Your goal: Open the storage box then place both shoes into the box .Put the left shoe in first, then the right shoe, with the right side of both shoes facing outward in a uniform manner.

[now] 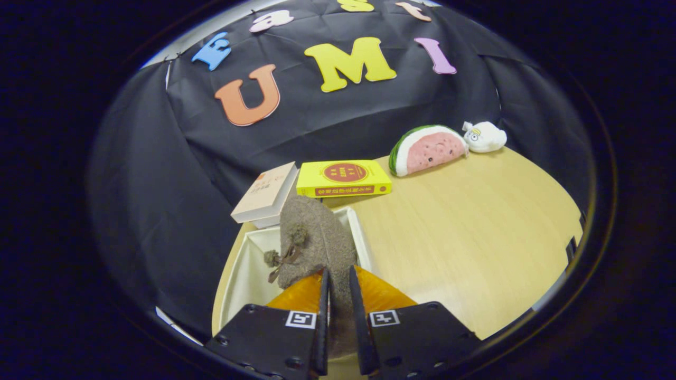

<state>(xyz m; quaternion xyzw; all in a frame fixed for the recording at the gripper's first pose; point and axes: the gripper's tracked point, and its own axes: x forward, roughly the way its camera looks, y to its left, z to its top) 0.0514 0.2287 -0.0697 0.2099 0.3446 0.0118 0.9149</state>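
Grey-brown felt shoe with a small pompom tie sits clamped between the two fingers of the hand-held gripper; both fingers press on its rear part, toe pointing away. The shoe hangs over the open white box, which lies on the pale wood surface at its left side, just ahead of the fingers. Beyond the box: a beige book at the surface's far left corner, a yellow book just beside it to the right. Further right, against the black cloth wall, a watermelon-slice plush and, touching it, a small white plush.
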